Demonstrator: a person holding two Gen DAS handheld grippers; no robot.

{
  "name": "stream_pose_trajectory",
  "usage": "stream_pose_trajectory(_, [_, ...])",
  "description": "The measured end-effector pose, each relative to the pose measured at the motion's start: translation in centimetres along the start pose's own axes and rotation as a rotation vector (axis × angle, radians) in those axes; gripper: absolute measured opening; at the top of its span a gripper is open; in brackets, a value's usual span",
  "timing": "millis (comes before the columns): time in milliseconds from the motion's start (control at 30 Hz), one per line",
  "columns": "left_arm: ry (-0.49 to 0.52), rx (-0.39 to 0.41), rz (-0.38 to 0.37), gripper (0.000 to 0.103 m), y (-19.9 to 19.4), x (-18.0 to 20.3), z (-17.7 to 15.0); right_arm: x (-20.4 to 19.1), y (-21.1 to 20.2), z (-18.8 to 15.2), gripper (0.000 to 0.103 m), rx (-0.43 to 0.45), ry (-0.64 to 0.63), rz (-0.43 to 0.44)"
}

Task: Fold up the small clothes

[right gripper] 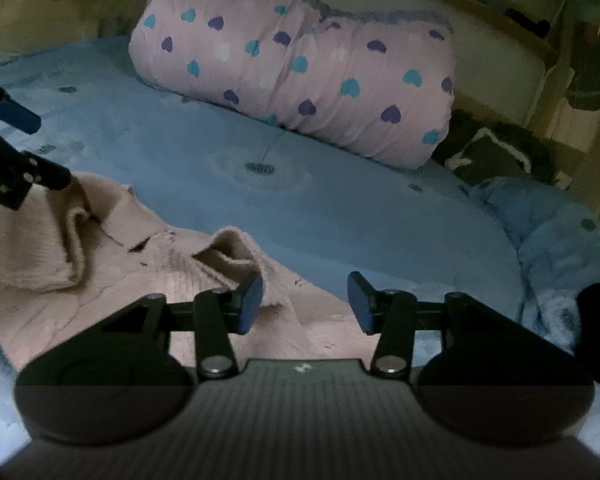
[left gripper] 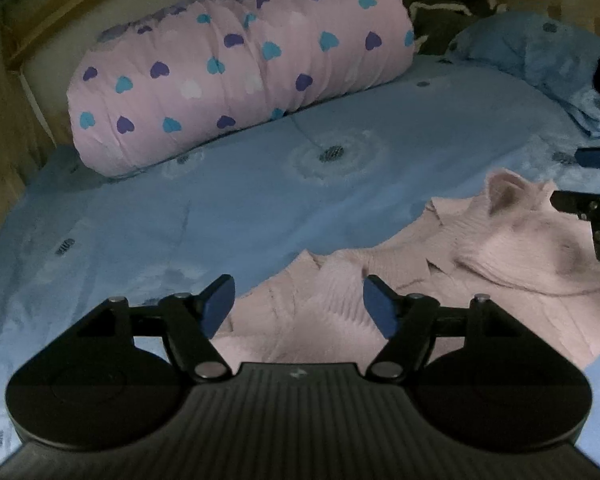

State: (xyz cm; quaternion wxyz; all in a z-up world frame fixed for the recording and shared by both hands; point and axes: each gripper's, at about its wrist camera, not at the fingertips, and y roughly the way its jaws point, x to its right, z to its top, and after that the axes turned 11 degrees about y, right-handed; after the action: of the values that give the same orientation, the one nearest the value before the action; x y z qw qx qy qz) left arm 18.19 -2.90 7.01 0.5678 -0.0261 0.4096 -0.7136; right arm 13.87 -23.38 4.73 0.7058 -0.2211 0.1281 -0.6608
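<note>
A: What is nearest?

B: The left claw, with its blue pads standing apart. Nothing is between them. Under it lies the pink knitted sweater.

A: And the right claw?

B: Its two sides are apart as well and grip nothing. Its left pad is just over the edge of the sweater.

A: Where is the sweater exactly?

B: It lies rumpled on the blue bed sheet, at the near side of the bed, between both claws.

A: And farther?

B: A rolled pink quilt with hearts lies across the bed. A blue pillow is at the right, and beside it something dark which I cannot identify.
</note>
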Motion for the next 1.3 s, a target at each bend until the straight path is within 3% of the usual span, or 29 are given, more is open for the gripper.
stream_pose_trajectory(233, [0.037, -0.012, -0.02, 0.076, -3.1, 0.6, -1.3, -0.7, -2.6, 0.1, 0.049, 0.016, -0.05, 0.049])
stream_pose_trajectory(467, [0.149, -0.005, -0.147, 0.076, -3.8, 3.8, -3.1, -2.3, -1.8, -1.0, 0.049, -0.045, -0.074, 0.135])
stream_pose_trajectory(567, [0.201, -0.027, -0.12, 0.076, -2.5, 5.5, -4.0, -3.3, -1.1, -2.0, 0.049, -0.071, -0.125, 0.165])
stream_pose_trajectory(767, [0.213, -0.04, -0.075, 0.076, 0.7, 6.6, -5.3, -4.5, 0.4, -3.5, 0.049, -0.105, -0.183, 0.14])
stream_pose_trajectory(833, [0.189, -0.026, -0.073, 0.07, 1.4, 6.2, -5.4, -4.4, 0.8, -3.8, 0.049, -0.108, -0.18, 0.146])
stream_pose_trajectory(900, [0.145, -0.026, -0.087, 0.036, 1.7, 5.6, -5.2, -4.3, 1.0, -3.9, 0.048, -0.099, -0.171, 0.154])
stream_pose_trajectory(1000, [0.068, -0.03, -0.083, 0.016, 2.0, 4.3, -5.0, -4.1, 1.2, -3.8, 0.048, -0.087, -0.154, 0.157])
stream_pose_trajectory(1033, [0.048, -0.024, -0.069, 0.015, 1.9, 3.8, -5.0, -4.1, 1.3, -3.7, 0.047, -0.083, -0.145, 0.156])
stream_pose_trajectory(1067, [0.03, -0.014, -0.05, 0.014, 1.7, 3.3, -4.9, -4.1, 1.4, -3.6, 0.04, -0.083, -0.133, 0.153])
stream_pose_trajectory(1100, [0.013, -0.002, -0.034, 0.014, 1.6, 2.7, -4.8, -3.9, 1.6, -3.5, 0.023, -0.088, -0.119, 0.156])
stream_pose_trajectory(1133, [-0.009, 0.01, -0.014, 0.014, 1.4, 1.9, -4.6, -3.7, 1.6, -3.3, 0.016, -0.092, -0.094, 0.163])
stream_pose_trajectory(1300, [-0.072, 0.012, 0.101, 0.014, 1.8, -1.9, -4.0, -1.7, 1.2, -2.3, 0.013, -0.03, 0.017, 0.111])
